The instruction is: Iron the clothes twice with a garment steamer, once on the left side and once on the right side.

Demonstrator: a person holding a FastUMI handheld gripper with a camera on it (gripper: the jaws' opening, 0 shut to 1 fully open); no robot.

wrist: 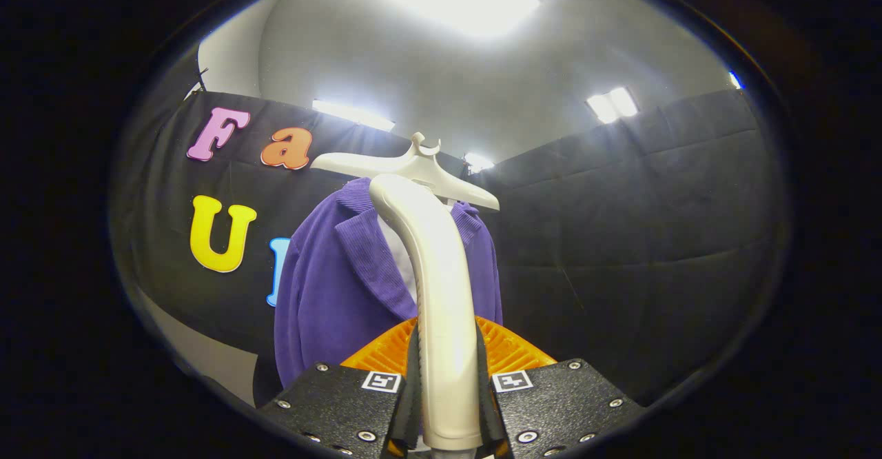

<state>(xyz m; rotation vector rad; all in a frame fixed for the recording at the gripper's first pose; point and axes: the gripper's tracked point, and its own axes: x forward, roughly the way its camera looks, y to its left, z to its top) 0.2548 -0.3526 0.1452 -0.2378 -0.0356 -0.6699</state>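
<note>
While gripper clamps steamer handle, both fingers press its sides, handle rising upright between them. Steamer head hidden behind handle. Purple jacket hangs on pale hanger just beyond, white shirt inside. Handle looks smooth, rigid, likely slippery; hold low, firm. Jacket soft, corduroy-like, probably swings under push; light strokes advised.
</note>
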